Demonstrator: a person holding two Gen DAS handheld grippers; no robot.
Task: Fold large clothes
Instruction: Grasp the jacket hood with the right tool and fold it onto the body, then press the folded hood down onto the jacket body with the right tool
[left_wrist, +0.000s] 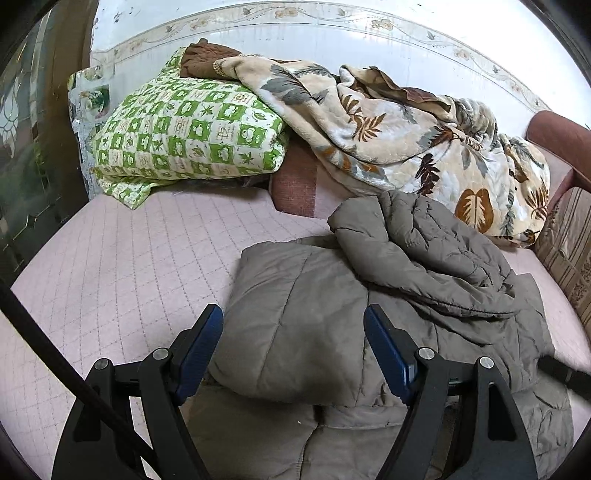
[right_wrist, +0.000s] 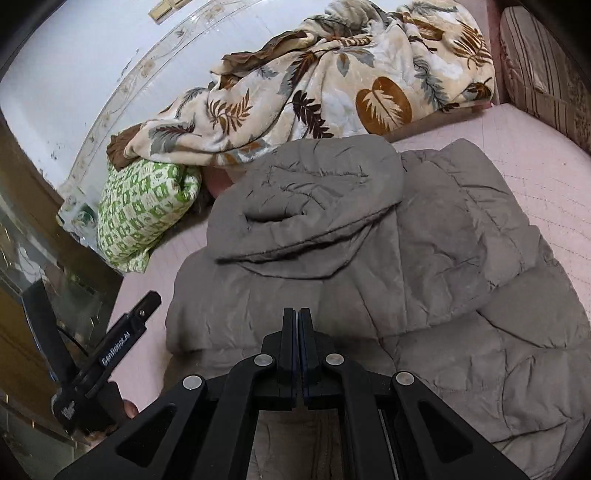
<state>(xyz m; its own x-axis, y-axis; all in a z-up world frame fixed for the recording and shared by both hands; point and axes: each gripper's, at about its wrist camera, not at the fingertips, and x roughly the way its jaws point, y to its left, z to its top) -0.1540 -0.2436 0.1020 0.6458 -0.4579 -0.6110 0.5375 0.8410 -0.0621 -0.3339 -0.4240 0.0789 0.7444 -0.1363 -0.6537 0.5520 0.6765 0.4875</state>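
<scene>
From the left wrist, the left tongs (left_wrist: 293, 332) stand released, jaws wide apart over a folded panel of the grey puffer jacket (left_wrist: 295, 332), which lies on the pink quilted bed (left_wrist: 122, 266) toward its near edge, a sleeve (left_wrist: 417, 258) flopped across the top. The jacket looks light, soft and springy, with a slick shell; I would pinch it at a stitched seam or hem. From the right wrist, the right tongs (right_wrist: 297, 317) are clenched, pads together, seemingly on nothing, above the jacket's near edge; its hood (right_wrist: 314, 195) lies folded onto the body. A leaf-print blanket (right_wrist: 332, 81) and green checked quilt (right_wrist: 140, 210) are heaped along the bed's far edge against a white wall (right_wrist: 74, 74).
</scene>
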